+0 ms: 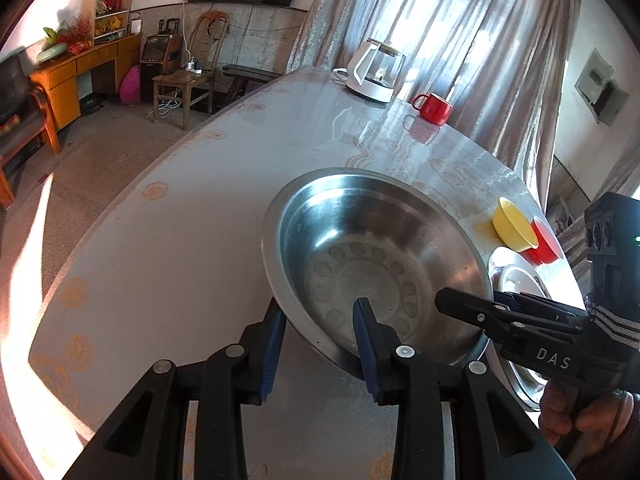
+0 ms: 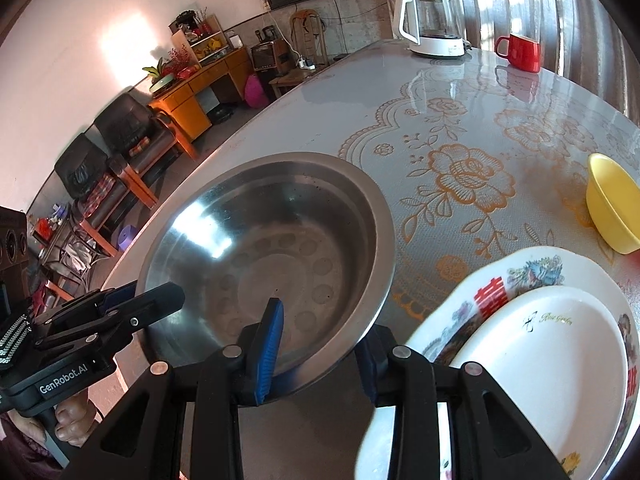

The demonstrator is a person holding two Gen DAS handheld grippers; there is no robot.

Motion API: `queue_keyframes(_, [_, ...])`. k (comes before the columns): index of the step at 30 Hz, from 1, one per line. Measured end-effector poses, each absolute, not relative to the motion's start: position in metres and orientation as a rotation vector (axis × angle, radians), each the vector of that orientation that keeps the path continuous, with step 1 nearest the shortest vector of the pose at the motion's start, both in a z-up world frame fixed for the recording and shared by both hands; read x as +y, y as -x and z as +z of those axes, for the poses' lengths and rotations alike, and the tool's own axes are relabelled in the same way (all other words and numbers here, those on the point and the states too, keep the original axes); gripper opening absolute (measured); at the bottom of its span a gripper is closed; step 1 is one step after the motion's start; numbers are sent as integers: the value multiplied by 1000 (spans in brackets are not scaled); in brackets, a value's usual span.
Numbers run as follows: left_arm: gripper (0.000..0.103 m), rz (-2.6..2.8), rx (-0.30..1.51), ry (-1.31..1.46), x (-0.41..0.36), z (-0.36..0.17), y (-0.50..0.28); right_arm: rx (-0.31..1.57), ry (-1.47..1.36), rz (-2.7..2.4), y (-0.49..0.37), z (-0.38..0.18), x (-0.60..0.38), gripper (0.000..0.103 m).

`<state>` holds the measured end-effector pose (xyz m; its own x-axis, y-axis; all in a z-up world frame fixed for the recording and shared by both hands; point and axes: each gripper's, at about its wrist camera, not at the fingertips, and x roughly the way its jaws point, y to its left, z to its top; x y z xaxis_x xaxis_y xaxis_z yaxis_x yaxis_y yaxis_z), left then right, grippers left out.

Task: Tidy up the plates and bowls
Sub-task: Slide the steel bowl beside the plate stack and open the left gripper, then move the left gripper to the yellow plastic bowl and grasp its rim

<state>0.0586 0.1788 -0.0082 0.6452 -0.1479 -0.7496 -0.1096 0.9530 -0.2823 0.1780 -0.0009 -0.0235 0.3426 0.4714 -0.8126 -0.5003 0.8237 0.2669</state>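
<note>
I have the steel basin (image 1: 372, 264) by its near rim with both grippers, close to the bench's (image 1: 168, 248) near edge. My left gripper (image 1: 320, 344) straddles the rim, one blue pad inside the basin and one outside; the jaws stand narrow, but I cannot tell whether the pads press the metal or have let go. My right gripper (image 2: 320, 348) sits the same way further along the rim, one pad inside, the other under the lip, and its hold is just as unclear. Just beside the basin a white plate (image 2: 552, 368) is already stacked in a larger flowered plate (image 2: 532, 272). Beyond them, near the bench's right edge, the yellow bowl (image 2: 612, 204) and a red bowl (image 1: 546, 244) lie loose, apparently not nested. I judge the plates done, the basin and bowls left. At the far edge stand a kettle (image 2: 432, 20) and red mug (image 2: 520, 52)
</note>
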Motion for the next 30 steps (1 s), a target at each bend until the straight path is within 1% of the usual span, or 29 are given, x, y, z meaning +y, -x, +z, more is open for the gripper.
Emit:
queue_keyframes(4, [39, 0, 843, 307, 183, -1, -50, 1037, 13, 624, -173, -22, -8, 37])
queue_keyframes(8, [50, 15, 808, 295, 181, 9, -47, 1024, -14, 619, -170, -16, -16, 39])
queue_keyframes(10, [51, 10, 794, 283, 177, 14, -48, 1010, -29, 612, -169, -13, -23, 40])
queue_keyframes(13, [58, -5, 786, 271, 168, 21, -52, 986, -56, 605, -165, -7, -34, 40])
queue_keyframes(14, [62, -10, 791, 267, 165, 22, -54, 978, -64, 599, -164, -5, -37, 40])
queue_keyframes(17, [65, -31, 800, 255, 153, 24, -61, 952, -97, 589, -161, 1, -50, 40])
queue_keyframes(19, [70, -49, 801, 244, 144, 27, -65, 935, -125, 576, -160, 6, -61, 41])
queue_keyframes(21, [80, -62, 800, 243, 135, 31, -68, 923, -148, 558, -162, 10, -73, 42])
queue_keyframes(22, [81, -74, 796, 241, 129, 34, -70, 915, -163, 547, -162, 11, -79, 43])
queue_keyframes(24, [90, -85, 792, 223, 120, 37, -73, 907, -203, 527, -165, 13, -94, 45])
queue_keyframes(26, [95, -91, 791, 196, 108, 40, -77, 902, -244, 507, -167, 12, -108, 46])
queue_keyframes(30, [98, -129, 806, 159, 88, 42, -85, 895, -310, 457, -169, 12, -135, 47])
